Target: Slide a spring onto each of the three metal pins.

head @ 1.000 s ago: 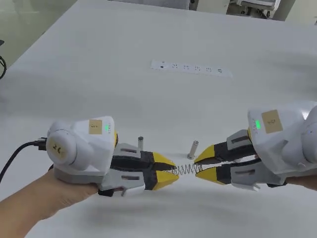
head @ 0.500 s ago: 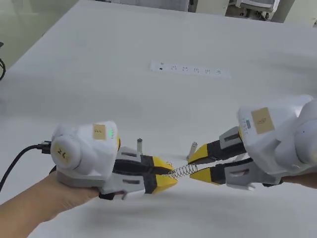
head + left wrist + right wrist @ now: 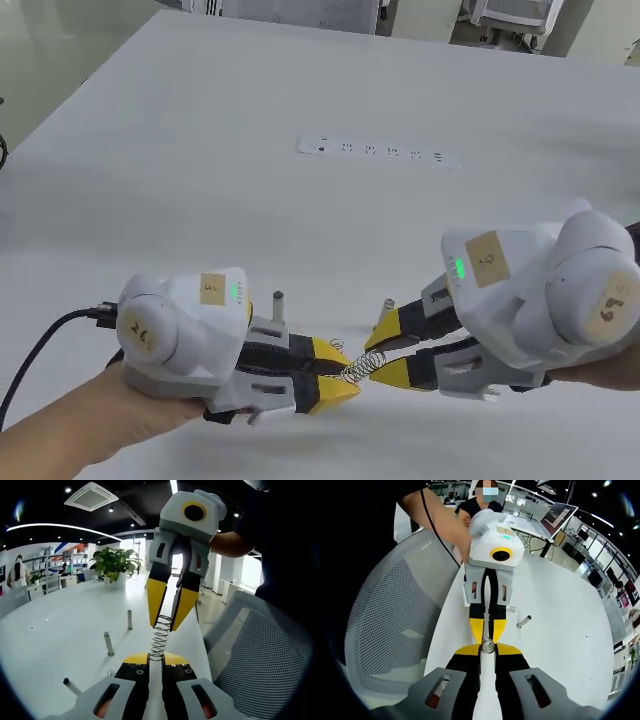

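Broadly: white table (image 3: 200, 170), wide and bare toward the far side. L gripper (image 3: 352, 376) and R gripper (image 3: 376, 360), one per hand, meet tip to tip low over the near edge. Power strip (image 3: 380, 152) lies flat, well behind them. Two metal pins, left pin (image 3: 278, 302) and right pin (image 3: 388, 308), stand upright just behind the tips. Spring (image 3: 363, 366) spans btwn the grippers, off the table. L jaws pinch one end; R jaws pinch the other end, per L gripper view.
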The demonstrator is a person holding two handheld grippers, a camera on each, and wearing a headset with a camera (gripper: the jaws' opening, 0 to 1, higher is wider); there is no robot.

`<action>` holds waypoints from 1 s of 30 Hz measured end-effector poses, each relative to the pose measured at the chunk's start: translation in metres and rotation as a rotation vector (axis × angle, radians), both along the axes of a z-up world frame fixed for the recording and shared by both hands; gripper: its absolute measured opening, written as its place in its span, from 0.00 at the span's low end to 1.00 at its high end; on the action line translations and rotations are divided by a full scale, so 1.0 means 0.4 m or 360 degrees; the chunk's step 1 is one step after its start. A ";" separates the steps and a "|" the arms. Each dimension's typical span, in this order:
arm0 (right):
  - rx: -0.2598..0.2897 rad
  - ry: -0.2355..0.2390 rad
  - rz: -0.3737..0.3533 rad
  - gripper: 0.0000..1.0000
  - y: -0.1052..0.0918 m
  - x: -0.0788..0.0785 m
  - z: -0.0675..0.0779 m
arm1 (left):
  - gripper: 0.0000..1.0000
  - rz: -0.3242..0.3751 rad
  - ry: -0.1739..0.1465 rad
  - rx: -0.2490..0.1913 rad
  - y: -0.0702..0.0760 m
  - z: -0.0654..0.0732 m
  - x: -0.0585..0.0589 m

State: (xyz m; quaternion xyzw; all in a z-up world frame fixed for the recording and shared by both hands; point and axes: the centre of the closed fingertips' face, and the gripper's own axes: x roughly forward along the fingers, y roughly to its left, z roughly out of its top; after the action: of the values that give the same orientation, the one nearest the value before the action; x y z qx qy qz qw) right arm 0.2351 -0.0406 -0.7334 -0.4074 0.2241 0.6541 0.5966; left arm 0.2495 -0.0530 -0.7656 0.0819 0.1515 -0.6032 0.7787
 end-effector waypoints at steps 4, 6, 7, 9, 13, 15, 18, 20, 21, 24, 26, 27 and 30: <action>-0.0055 0.0031 0.0004 0.07 0.001 -0.005 -0.006 | 0.00 -0.0020 0.0004 0.0014 -0.006 -0.006 -0.006; -0.0078 0.0037 0.0017 0.07 0.003 -0.008 -0.007 | 0.00 -0.0027 0.0008 0.0017 -0.009 -0.007 -0.008; -0.0094 0.0038 0.0022 0.07 0.004 -0.008 -0.008 | 0.00 -0.0030 0.0002 0.0021 -0.010 -0.009 -0.008; -0.0110 0.0050 0.0022 0.07 0.006 -0.009 -0.008 | 0.00 -0.0029 0.0004 0.0019 -0.013 -0.009 -0.008; -0.0138 0.0063 0.0021 0.07 0.007 -0.011 -0.013 | 0.00 -0.0035 -0.0009 0.0024 -0.016 -0.012 -0.009; -0.0141 0.0066 0.0013 0.07 0.006 -0.009 -0.015 | 0.00 -0.0033 -0.0014 0.0027 -0.015 -0.014 -0.009; -0.0152 0.0079 0.0002 0.07 0.003 -0.010 -0.017 | 0.00 -0.0034 -0.0017 0.0026 -0.017 -0.015 -0.010; -0.0167 0.0085 0.0001 0.07 0.001 -0.011 -0.019 | 0.00 -0.0039 -0.0015 0.0026 -0.021 -0.016 -0.013; -0.0181 0.0091 -0.0002 0.07 -0.001 -0.012 -0.021 | 0.00 -0.0044 -0.0013 0.0027 -0.022 -0.019 -0.014; -0.0210 0.0133 -0.0034 0.06 -0.004 -0.015 -0.024 | 0.00 -0.0058 -0.0014 0.0024 -0.031 -0.023 -0.018; -0.0223 0.0131 -0.0030 0.06 -0.007 -0.015 -0.025 | 0.00 -0.0061 -0.0013 0.0023 -0.034 -0.023 -0.019; -0.0240 0.0148 -0.0041 0.06 -0.009 -0.016 -0.026 | 0.00 -0.0063 -0.0009 0.0022 -0.036 -0.024 -0.020; -0.0244 0.0159 -0.0054 0.06 -0.011 -0.016 -0.026 | 0.00 -0.0059 0.0008 0.0009 -0.035 -0.024 -0.020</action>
State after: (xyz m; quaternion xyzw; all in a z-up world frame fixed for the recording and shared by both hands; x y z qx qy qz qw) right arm 0.2285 -0.0450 -0.7436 -0.4150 0.3098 0.6443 0.5627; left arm 0.2417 -0.0671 -0.7754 0.0855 0.1535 -0.6173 0.7669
